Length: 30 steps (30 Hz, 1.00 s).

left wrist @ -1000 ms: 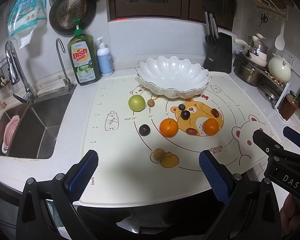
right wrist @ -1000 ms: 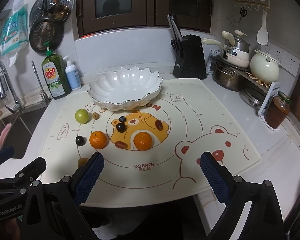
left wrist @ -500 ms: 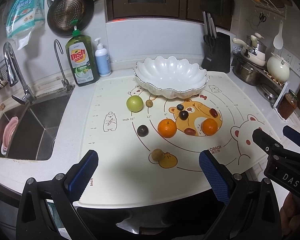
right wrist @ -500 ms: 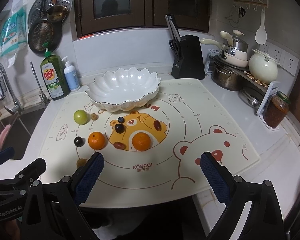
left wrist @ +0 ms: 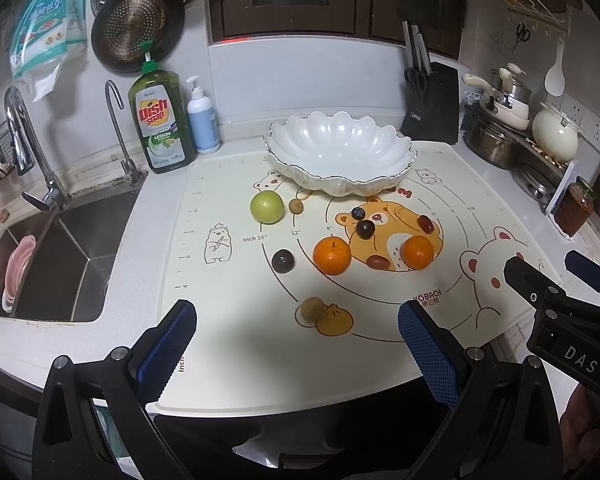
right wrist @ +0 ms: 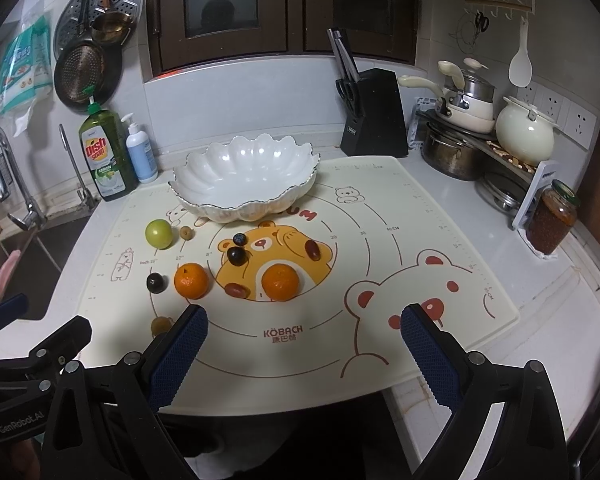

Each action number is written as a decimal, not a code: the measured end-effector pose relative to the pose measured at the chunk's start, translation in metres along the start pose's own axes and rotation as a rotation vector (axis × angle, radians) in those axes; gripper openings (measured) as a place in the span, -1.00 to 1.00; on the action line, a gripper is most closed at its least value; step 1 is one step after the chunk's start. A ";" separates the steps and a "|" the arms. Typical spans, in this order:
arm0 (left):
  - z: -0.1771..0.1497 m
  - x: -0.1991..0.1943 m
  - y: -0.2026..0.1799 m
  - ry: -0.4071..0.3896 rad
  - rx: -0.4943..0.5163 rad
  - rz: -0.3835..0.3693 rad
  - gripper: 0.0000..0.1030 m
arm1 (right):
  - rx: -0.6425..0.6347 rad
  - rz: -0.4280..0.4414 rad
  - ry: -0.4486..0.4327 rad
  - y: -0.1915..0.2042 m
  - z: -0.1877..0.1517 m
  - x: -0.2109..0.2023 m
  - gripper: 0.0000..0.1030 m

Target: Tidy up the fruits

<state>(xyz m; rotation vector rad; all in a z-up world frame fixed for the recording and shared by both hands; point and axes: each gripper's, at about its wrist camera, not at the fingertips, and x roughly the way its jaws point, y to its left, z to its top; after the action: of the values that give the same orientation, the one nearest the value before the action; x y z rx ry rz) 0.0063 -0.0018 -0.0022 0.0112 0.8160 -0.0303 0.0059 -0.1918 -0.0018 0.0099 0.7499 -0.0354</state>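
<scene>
Left gripper (left wrist: pixel 296 330) wide open, empty; right gripper (right wrist: pixel 304 334) same.

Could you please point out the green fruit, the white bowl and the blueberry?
green fruit (left wrist: pixel 266 207), left wrist view, centre of its skin.
white bowl (right wrist: pixel 204 205), right wrist view, front outer wall.
blueberry (right wrist: pixel 240 239), right wrist view, its top.

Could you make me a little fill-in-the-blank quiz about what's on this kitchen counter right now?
1. The white scalloped bowl at the back of the mat holds ____ fruit.
2. The number of oranges on the mat, one left of the other, is ____.
3. The green fruit lies on the side of the mat nearer the ____.
4. Both the left gripper and the right gripper have their jaws ____.

Missing words: no; two; sink; open
</scene>
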 end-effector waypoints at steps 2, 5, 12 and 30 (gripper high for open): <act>-0.001 0.000 -0.001 -0.002 0.004 0.003 0.99 | 0.002 0.000 0.000 -0.001 -0.001 0.001 0.90; -0.001 0.001 -0.002 -0.003 0.005 0.002 0.99 | 0.002 0.000 0.000 -0.001 -0.001 0.001 0.90; -0.003 0.004 -0.004 -0.001 0.011 0.002 0.99 | 0.011 -0.003 0.004 -0.003 -0.002 0.005 0.90; -0.012 0.041 -0.005 0.009 0.028 -0.017 0.98 | 0.031 0.010 0.001 -0.002 -0.014 0.037 0.90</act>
<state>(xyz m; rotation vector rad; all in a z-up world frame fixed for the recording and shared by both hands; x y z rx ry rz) 0.0261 -0.0071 -0.0402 0.0306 0.8247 -0.0573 0.0233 -0.1942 -0.0373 0.0436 0.7504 -0.0373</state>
